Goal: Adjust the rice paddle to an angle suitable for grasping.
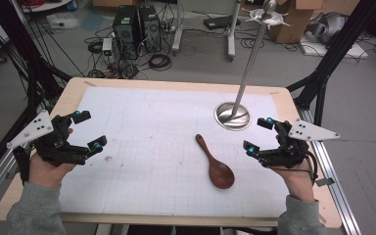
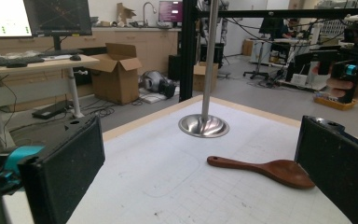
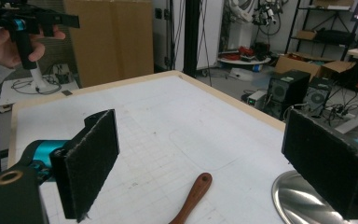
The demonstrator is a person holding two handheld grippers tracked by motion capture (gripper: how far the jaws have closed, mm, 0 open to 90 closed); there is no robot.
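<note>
The wooden-edged desk [image 1: 73,93] with its white gridded mat carries very little, and nothing on it looks handled yet. Toward the far right of the mat stands a tall polished metal pole on a round dished steel base [image 1: 232,116], upright and untouched.

Near the middle, a little to the right, lies the dark reddish-brown wooden spoon [image 1: 216,164], flat on the mat, its bowl toward the near edge and its slim handle pointing to the far side, close to the steel base but apart from it. In the left gripper view the spoon [image 2: 265,168] lies ahead and to the right of the base; in the right gripper view its handle end [image 3: 193,193] shows between the two black pads.

The left gripper [image 1: 90,131] hovers at the left side of the desk, well apart from the spoon, its fingers spread wide with nothing between them. The right gripper [image 1: 258,133] hangs at the right side, nearer the spoon, fingers likewise apart and empty.

By my judgement the work stands at its very start: the spoon is not yet gripped or lifted, and reaching, closing and carrying all remain.
</note>
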